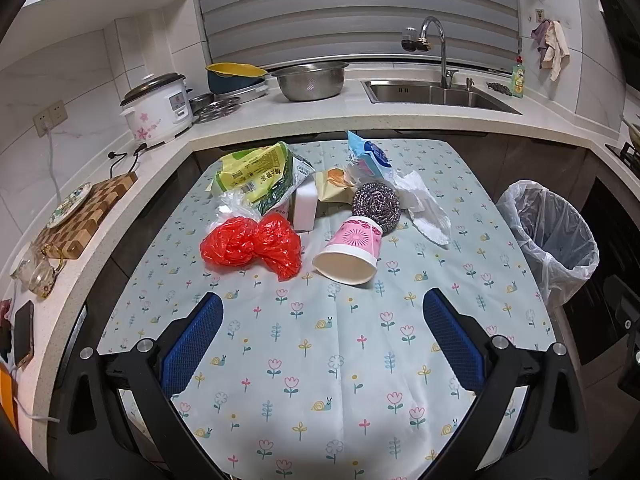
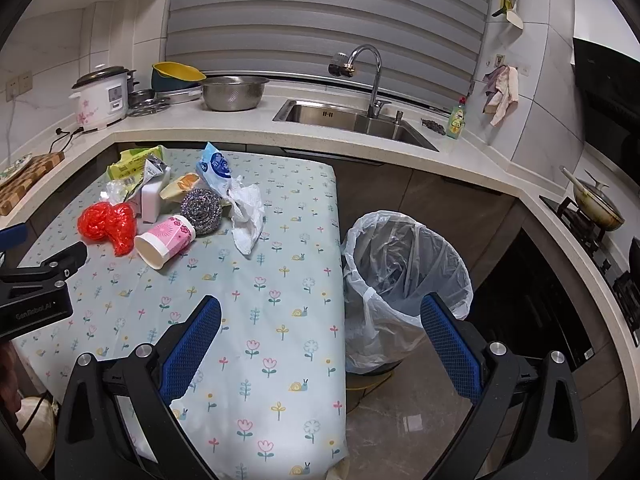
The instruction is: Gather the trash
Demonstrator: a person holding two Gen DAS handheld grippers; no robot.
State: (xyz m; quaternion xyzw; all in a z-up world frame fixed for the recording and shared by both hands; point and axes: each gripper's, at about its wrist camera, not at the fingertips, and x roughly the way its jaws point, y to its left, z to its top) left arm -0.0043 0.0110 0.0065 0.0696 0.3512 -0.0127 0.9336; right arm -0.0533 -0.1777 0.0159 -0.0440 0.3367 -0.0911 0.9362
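Trash lies at the far end of the flowered table (image 1: 320, 360): a red plastic bag (image 1: 252, 246), a tipped pink paper cup (image 1: 352, 250), a steel scourer (image 1: 377, 201), a crumpled white tissue (image 1: 424, 208), a green-yellow packet (image 1: 256, 176), a white block (image 1: 304, 206) and a blue wrapper (image 1: 370, 158). The lined trash bin (image 2: 400, 276) stands on the floor right of the table. My left gripper (image 1: 322, 312) is open and empty, above the table short of the cup. My right gripper (image 2: 320, 316) is open and empty, over the table's right edge beside the bin.
A counter wraps the back and sides with a rice cooker (image 1: 158, 114), a steel bowl (image 1: 310, 80), a sink (image 1: 432, 94) and a chopping board (image 1: 86, 220). A stove with a pan (image 2: 596, 208) is at the right. The left gripper's body (image 2: 36, 292) shows at the right wrist view's left edge.
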